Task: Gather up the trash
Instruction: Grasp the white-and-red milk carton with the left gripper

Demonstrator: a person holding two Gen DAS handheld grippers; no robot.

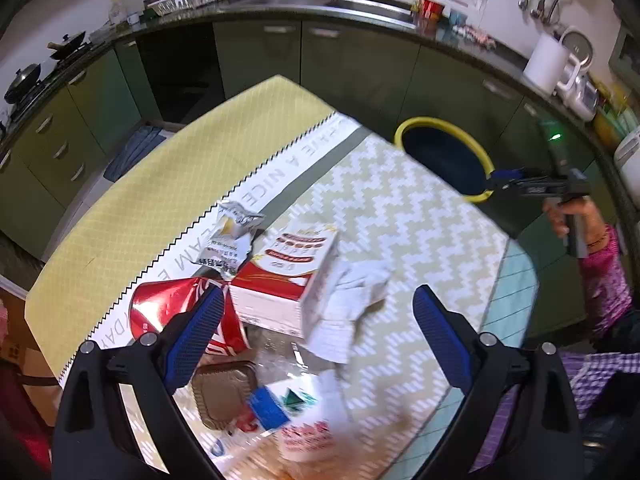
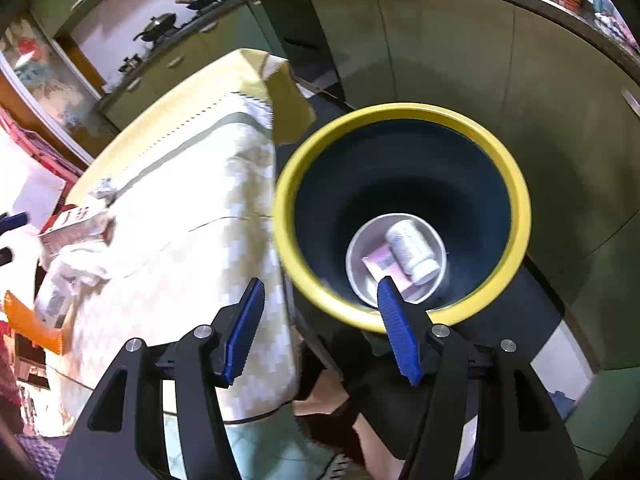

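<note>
I see the worktop [image 1: 420,208] under its patterned cloth; beside its edge stands the yellow-rimmed bin [image 2: 516,184], dark inside, with a white bottle [image 2: 412,250] and a pink packet [image 2: 384,266] lying at its bottom; on the cloth the trash sits in a cluster: a red-and-white carton [image 1: 288,280], a crushed red can [image 1: 168,308] touching its left side, a crumpled white tissue [image 1: 356,288] against its right, a torn foil wrapper [image 1: 234,226] just behind, a brown tray [image 1: 224,396] nearest me; my left tool [image 1: 318,320] hangs over this heap, released and holding nothing; my right tool [image 2: 322,312] hovers above the bin's near rim, likewise spread and bare.
</note>
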